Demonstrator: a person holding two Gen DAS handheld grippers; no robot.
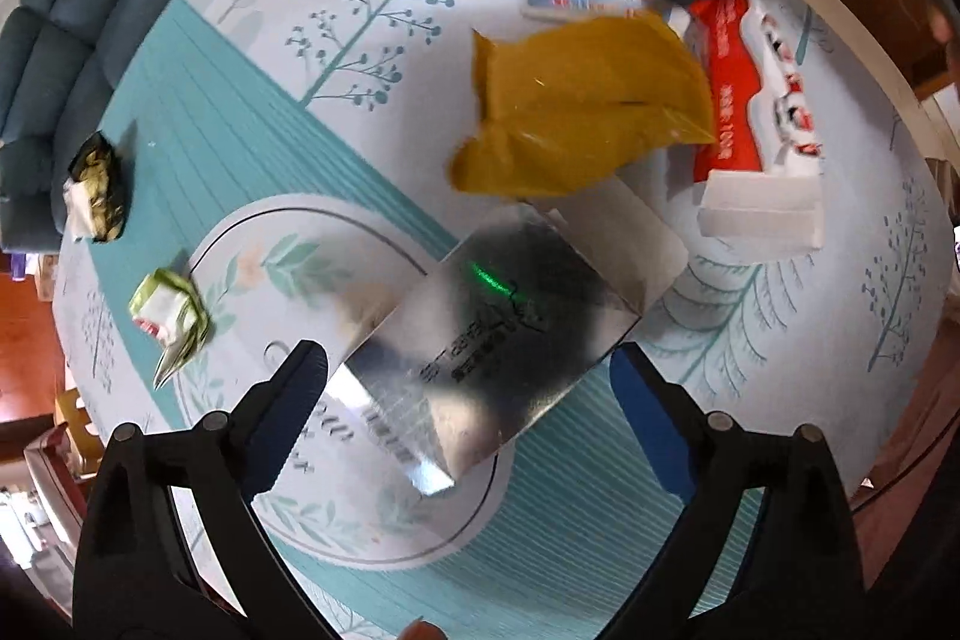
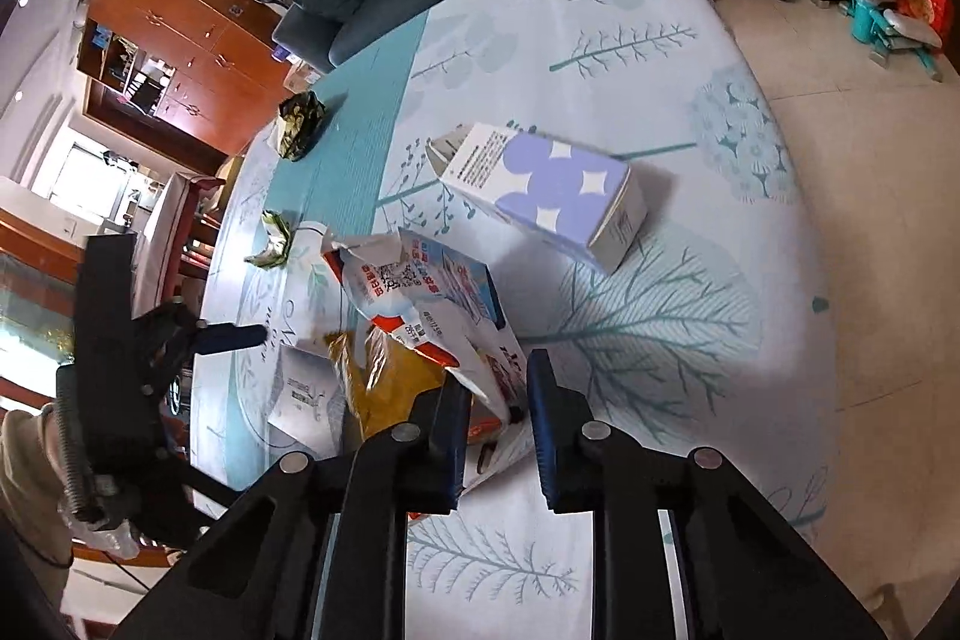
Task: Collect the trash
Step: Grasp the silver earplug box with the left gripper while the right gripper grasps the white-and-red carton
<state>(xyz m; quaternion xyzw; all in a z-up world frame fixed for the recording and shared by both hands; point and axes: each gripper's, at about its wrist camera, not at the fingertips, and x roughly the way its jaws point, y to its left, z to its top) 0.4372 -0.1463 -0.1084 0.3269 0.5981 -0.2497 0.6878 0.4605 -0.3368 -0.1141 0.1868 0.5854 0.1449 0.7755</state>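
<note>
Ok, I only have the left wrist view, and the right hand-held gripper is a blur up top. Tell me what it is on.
Observer: The right hand-held gripper has its jaws narrow around the lower edge of the torn red, white and blue bag. I cannot tell whether the pads press.
Operator: Describe the carton beyond it.
Observer: The carton lies on its side, apart from the bag, with purple circles printed on its upper face.
Operator: Report anything further out that way.
Observer: A teal stool stands on the pale floor.
</note>
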